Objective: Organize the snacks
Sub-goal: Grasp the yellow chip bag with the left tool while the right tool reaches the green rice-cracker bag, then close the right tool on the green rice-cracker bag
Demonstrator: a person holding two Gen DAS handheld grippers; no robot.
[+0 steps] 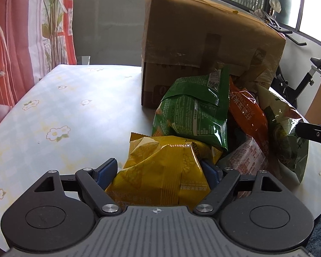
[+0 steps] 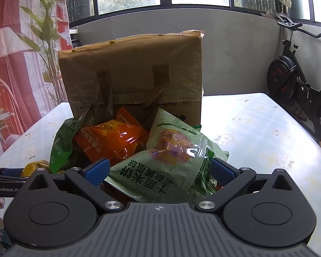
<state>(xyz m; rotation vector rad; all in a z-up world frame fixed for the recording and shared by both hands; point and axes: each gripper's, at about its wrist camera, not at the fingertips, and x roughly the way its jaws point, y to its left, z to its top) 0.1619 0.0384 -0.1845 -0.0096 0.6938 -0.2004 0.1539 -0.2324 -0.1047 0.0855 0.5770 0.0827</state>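
Note:
A pile of snack bags lies on the table in front of a cardboard box [image 1: 203, 49]. In the left wrist view my left gripper [image 1: 158, 171] has its blue pads on either side of a yellow bag [image 1: 160, 167]; the jaws stand wide around it. Behind it lie a dark green bag [image 1: 194, 109] and an orange bag [image 1: 248, 111]. In the right wrist view my right gripper [image 2: 160, 169] straddles a pale green bag [image 2: 167, 158] the same way. The orange bag [image 2: 111, 139], dark green bag [image 2: 62, 141] and box [image 2: 134, 72] lie beyond.
The table [image 1: 64, 111] has a pale flowered cloth, with bare cloth left of the pile and on the right [image 2: 267, 132]. A red-patterned curtain [image 1: 15, 42] hangs at the left. An exercise bike [image 2: 293, 81] stands past the right edge, under windows.

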